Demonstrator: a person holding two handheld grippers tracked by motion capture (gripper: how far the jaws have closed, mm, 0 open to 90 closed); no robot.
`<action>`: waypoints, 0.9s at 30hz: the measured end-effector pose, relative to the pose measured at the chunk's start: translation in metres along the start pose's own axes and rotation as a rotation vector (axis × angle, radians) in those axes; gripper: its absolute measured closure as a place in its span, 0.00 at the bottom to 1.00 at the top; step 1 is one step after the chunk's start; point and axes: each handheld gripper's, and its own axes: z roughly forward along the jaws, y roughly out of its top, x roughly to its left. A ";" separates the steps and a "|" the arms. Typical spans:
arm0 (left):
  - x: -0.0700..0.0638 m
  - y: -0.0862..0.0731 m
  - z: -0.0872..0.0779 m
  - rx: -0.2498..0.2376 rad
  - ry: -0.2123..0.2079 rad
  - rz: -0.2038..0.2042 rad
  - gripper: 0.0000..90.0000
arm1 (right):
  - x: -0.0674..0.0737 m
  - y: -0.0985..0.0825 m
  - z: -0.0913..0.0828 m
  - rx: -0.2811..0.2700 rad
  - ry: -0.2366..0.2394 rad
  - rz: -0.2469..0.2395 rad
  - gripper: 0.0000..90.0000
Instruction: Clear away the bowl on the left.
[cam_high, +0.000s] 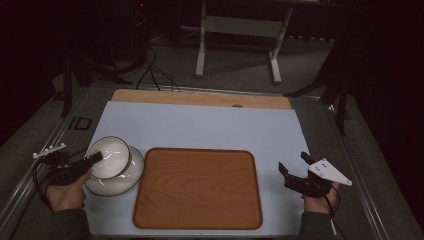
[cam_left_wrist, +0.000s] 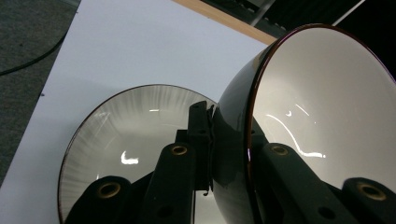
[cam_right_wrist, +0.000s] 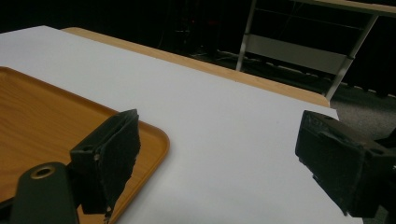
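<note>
Bowl (cam_left_wrist: 322, 107), dark outside and white inside, tilted on its side over a plate (cam_left_wrist: 126, 140) at the table's (cam_high: 200, 125) left, just beside the wooden tray (cam_high: 198, 188). Left gripper (cam_high: 95, 159) clamped on the bowl's rim, one jaw inside, one outside. Right gripper (cam_high: 295, 164) at the tray's right, jaws wide apart, holding nothing.

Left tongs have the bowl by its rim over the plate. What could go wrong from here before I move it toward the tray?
1. The left tongs pinch only the thin rim of the bowl, one jaw inside, one outside; the glossy, tilted bowl could slip or swing.
2. It hangs just above the plate; a drop could chip both.
3. The wooden tray has a raised rim close beside the plate; a low carry might clip it. The right tongs stand open, too far to steady anything.
</note>
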 end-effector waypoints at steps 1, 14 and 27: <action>-0.001 0.000 0.000 -0.001 -0.001 0.002 0.91 | 0.000 0.000 0.000 0.000 0.000 -0.001 0.15; -0.021 0.008 0.005 0.015 -0.040 0.050 0.91 | -0.001 0.000 0.000 -0.004 -0.007 0.005 0.15; -0.046 0.028 -0.001 0.007 -0.070 0.124 0.91 | 0.000 0.000 0.001 0.000 -0.005 0.002 0.15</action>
